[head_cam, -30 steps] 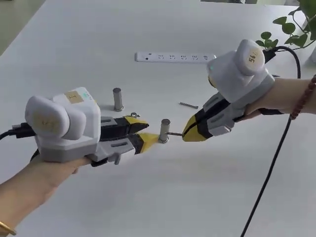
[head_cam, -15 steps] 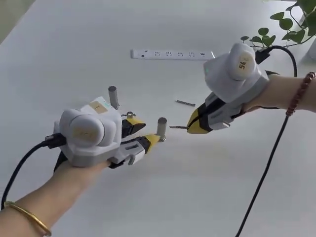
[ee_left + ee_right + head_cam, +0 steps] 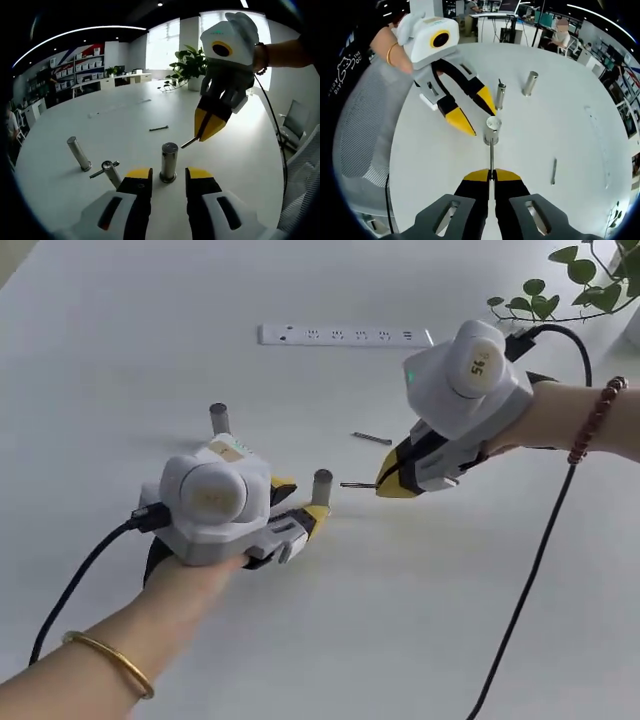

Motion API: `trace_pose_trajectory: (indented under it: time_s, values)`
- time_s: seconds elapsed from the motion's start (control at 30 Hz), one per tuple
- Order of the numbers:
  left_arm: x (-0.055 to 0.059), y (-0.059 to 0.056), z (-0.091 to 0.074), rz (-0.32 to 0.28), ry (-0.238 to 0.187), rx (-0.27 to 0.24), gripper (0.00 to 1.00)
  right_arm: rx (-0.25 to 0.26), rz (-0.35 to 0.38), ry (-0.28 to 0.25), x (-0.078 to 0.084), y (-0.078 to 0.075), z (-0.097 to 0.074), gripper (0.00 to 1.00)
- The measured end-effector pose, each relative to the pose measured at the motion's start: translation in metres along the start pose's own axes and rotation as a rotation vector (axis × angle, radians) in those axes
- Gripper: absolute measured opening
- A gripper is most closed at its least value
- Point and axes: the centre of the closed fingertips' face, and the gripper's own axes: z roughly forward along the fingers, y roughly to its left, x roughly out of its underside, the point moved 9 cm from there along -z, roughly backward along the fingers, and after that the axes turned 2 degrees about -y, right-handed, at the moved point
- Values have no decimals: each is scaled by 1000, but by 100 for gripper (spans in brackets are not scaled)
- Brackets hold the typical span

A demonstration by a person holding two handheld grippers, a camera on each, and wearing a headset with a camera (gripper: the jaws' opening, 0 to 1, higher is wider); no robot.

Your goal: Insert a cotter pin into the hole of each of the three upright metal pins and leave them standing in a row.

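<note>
Holding cotter pin (image 3: 491,152) up to middle metal pin (image 3: 492,130).
Pinched in right gripper (image 3: 491,175), tip just beside the pin; left gripper (image 3: 168,173) spread, jaws flanking its base.

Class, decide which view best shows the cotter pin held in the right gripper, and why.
The right gripper view: the cotter pin runs straight from the shut jaws toward the metal pin. The left gripper view and head view show it as a short, thin sliver.

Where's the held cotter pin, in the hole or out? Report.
Out: the cotter pin in the right gripper ends short of the metal pin.
</note>
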Motion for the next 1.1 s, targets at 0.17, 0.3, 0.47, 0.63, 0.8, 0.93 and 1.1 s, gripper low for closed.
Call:
trace_pose_trajectory:
  time_s: [0.17,0.3,0.47,0.63,0.8,0.93,1.1]
  values:
    - [0,-2,6,6,2,-3,23,0,4,-15,-1,-7,3,0]
    - [0,-1,9,2,-1,-5,20,-5,-1,-22,-1,-10,5,0]
    - [-1,-2,11,-13,-9,1,17,-5,-15,-26,0,-12,7,0]
    - [-1,-2,12,-10,-6,-2,12,-3,-19,-30,0,-13,7,0]
    - [0,-2,11,-14,-3,-1,11,-1,-20,-36,-1,-13,6,0]
    - [0,-2,11,-17,-2,-1,11,-2,-23,-49,-4,-13,5,0]
    - [0,-2,11,-15,-1,1,11,-2,-39,-48,-8,-13,7,0]
